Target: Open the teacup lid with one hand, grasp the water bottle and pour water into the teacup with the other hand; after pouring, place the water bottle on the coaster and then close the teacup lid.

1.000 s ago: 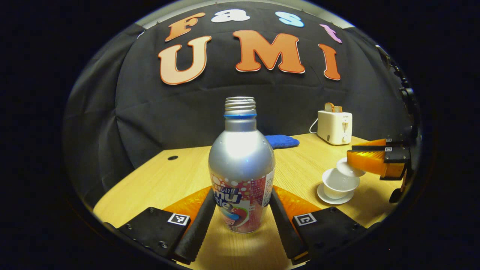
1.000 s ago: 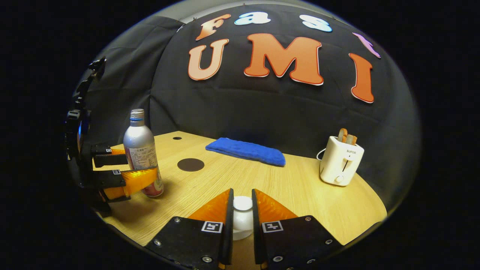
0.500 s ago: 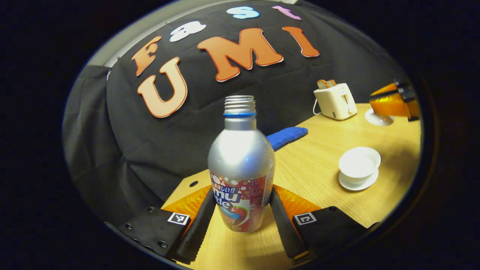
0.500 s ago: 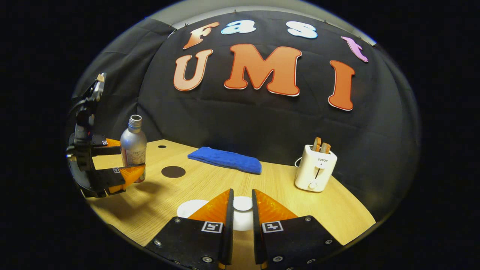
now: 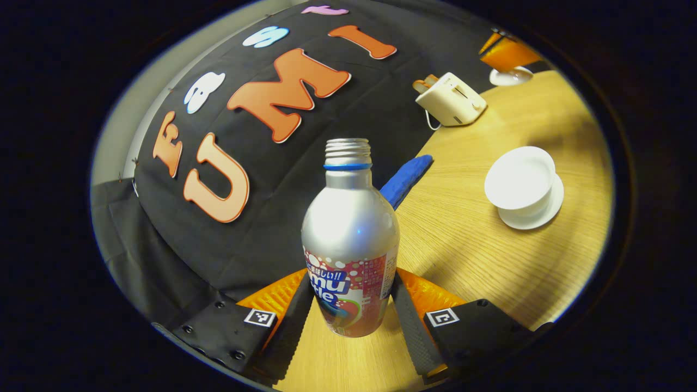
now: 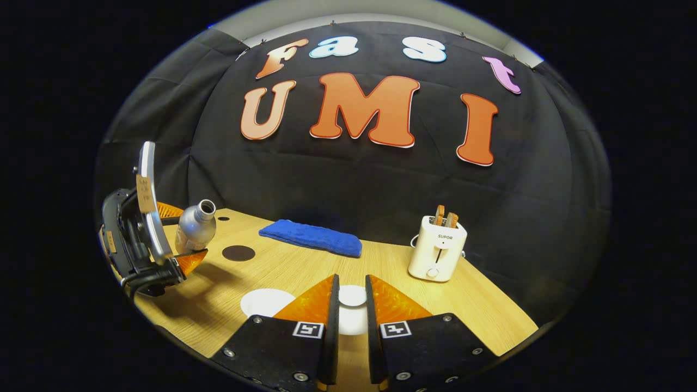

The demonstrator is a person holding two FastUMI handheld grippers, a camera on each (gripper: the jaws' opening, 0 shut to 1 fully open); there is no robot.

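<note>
My left gripper (image 5: 351, 284) is shut on a silver water bottle (image 5: 350, 239) with an open neck. The bottle is off the table and tilted, its mouth leaning toward the teacup. The white teacup (image 5: 520, 178) stands uncovered on its saucer (image 5: 539, 214). My right gripper (image 6: 351, 287) is shut on the knob of the white lid (image 6: 352, 298), held off to the side of the teacup (image 6: 266, 302). A dark round coaster (image 6: 238, 252) lies behind the left gripper (image 6: 182, 237) and the bottle (image 6: 195, 228). The right gripper (image 5: 503, 53) and the lid (image 5: 510, 77) appear far off in the left gripper view.
A white toaster (image 6: 437, 249) with toast stands at the back right of the wooden table (image 6: 479, 299). A blue cloth (image 6: 310, 238) lies along the back edge. A small hole (image 6: 223, 218) marks the table's far left corner.
The left gripper has lifted the bottle and tipped it toward the teacup. The right gripper has carried the lid off the cup and away to the side.
</note>
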